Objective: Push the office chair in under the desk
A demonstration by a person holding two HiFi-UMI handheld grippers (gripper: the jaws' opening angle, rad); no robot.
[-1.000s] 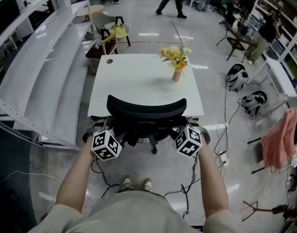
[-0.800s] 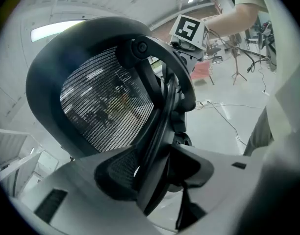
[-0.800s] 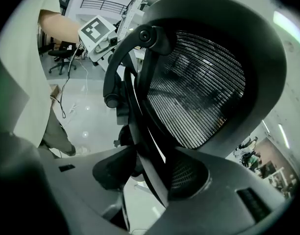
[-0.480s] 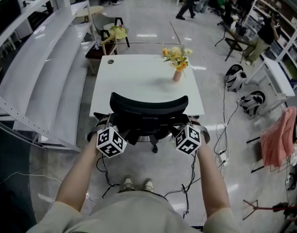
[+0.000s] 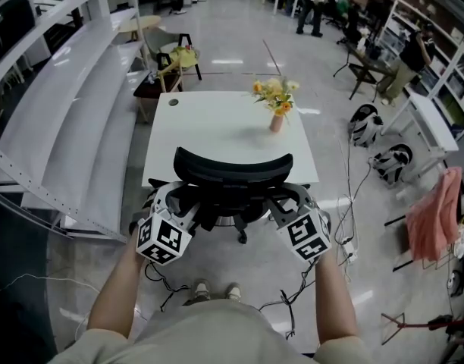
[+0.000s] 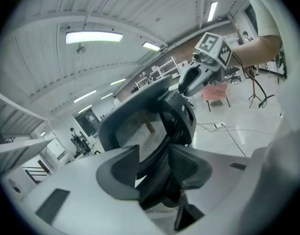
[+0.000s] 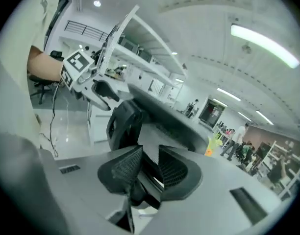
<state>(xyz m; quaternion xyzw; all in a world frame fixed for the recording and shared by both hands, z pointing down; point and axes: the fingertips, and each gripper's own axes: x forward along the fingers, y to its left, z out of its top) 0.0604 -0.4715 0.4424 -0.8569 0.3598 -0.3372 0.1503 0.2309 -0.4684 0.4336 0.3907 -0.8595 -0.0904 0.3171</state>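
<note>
The black office chair (image 5: pixel 232 167) stands at the near edge of the white desk (image 5: pixel 217 123), its backrest toward me. My left gripper (image 5: pixel 185 203) is at the backrest's left side and my right gripper (image 5: pixel 283 203) at its right side. In the left gripper view the jaws (image 6: pixel 155 165) are closing around a thick black part of the chair back (image 6: pixel 162 131), with a sliver of gap beside one pad. Seen from the right gripper view, the jaws (image 7: pixel 147 168) are closing on a thin chair edge (image 7: pixel 125 124), a light sliver still showing.
A vase of yellow flowers (image 5: pixel 276 116) stands on the desk's far right. White shelving (image 5: pixel 65 120) runs along the left. Cables (image 5: pixel 293 302) lie on the floor by my feet. Bags (image 5: pixel 368 123) and a pink cloth (image 5: pixel 437 214) are at the right.
Both marker cubes have dropped lower and swung outward, and the jaws have come up onto the chair back's sides. The chair has hardly moved. A person in the background walked right.
</note>
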